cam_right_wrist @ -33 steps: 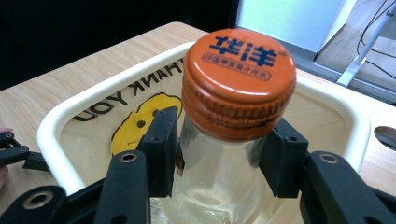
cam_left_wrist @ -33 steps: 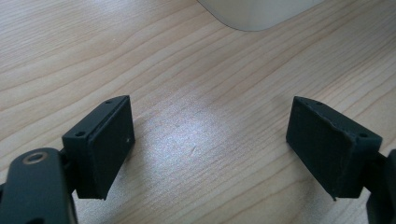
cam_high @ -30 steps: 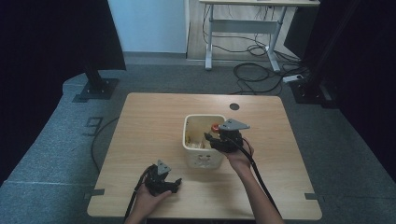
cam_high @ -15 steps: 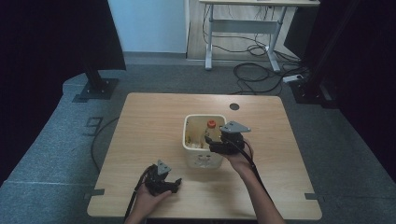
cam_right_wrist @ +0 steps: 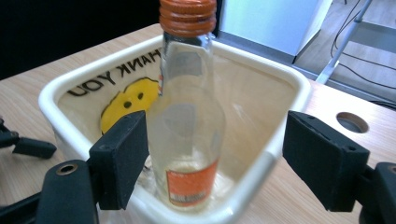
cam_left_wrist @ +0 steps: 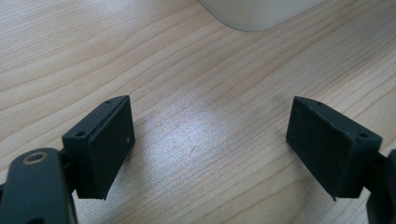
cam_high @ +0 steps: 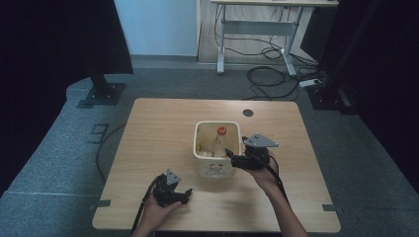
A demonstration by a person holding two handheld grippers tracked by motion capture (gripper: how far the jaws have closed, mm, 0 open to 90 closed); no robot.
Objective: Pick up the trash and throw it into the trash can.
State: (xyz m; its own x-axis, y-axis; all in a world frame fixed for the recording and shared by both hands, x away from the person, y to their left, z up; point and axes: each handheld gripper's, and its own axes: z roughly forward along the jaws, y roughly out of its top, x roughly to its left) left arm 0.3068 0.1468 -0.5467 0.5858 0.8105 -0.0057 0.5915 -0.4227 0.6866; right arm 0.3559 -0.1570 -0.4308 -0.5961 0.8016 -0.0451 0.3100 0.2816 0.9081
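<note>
A clear glass bottle (cam_high: 219, 141) with an orange cap and orange label stands upright inside a white square bin (cam_high: 213, 169) at the table's middle. In the right gripper view the bottle (cam_right_wrist: 187, 116) rises between the spread jaws, apart from both pads. My right gripper (cam_high: 233, 157) is open at the bin's near right rim (cam_right_wrist: 289, 79). My left gripper (cam_high: 182, 195) rests low near the table's front left, open, with bare wood between its jaws (cam_left_wrist: 210, 144). A corner of the bin (cam_left_wrist: 257, 14) lies just ahead of it.
The bin holds a plastic liner printed with a yellow smiley and "THANK YOU" (cam_right_wrist: 126, 102). A round cable hole (cam_high: 248, 112) sits in the table's far right part. Beyond the table are a white desk frame (cam_high: 257, 29) and floor cables (cam_high: 276, 74).
My right gripper has drawn back from over the bin toward its near right rim. The bottle has shifted slightly left and stands free in the bin. The left gripper has not moved.
</note>
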